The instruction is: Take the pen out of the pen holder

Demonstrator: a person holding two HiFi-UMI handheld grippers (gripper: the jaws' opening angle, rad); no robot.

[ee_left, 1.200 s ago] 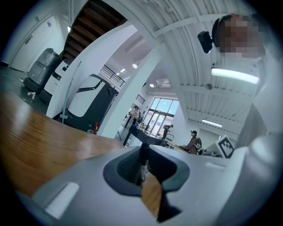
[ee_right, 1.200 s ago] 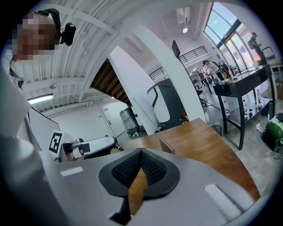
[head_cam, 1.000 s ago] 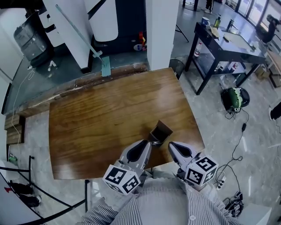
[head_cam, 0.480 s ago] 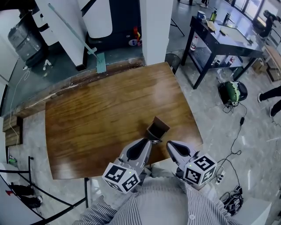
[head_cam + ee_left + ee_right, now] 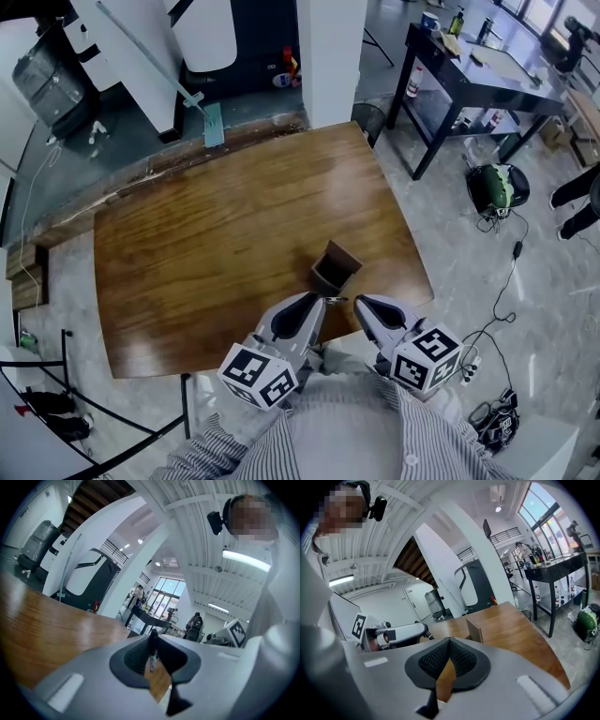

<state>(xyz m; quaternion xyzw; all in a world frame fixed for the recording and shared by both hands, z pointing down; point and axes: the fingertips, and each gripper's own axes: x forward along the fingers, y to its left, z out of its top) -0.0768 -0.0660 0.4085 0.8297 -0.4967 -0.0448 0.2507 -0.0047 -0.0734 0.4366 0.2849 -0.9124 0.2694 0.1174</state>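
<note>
A brown open-topped pen holder (image 5: pixel 334 268) stands on the wooden table (image 5: pixel 216 234) near its front right corner; it also shows in the right gripper view (image 5: pixel 474 630). Just in front of it, my left gripper (image 5: pixel 322 300) is shut on a slim black pen (image 5: pixel 152 649), which stands upright between the pads, clear of the holder. In the left gripper view (image 5: pixel 153 638) the jaws hide the holder. Beside it, my right gripper (image 5: pixel 358 302) is shut with nothing between its pads (image 5: pixel 449 640). The left gripper (image 5: pixel 401 633) is visible in the right gripper view.
The table's front edge runs right below both grippers, against the person's striped shirt. A white pillar (image 5: pixel 328 56) stands behind the table. At the back right are a black workbench (image 5: pixel 487 70) and, on the floor, a green machine (image 5: pixel 497 187) and cables.
</note>
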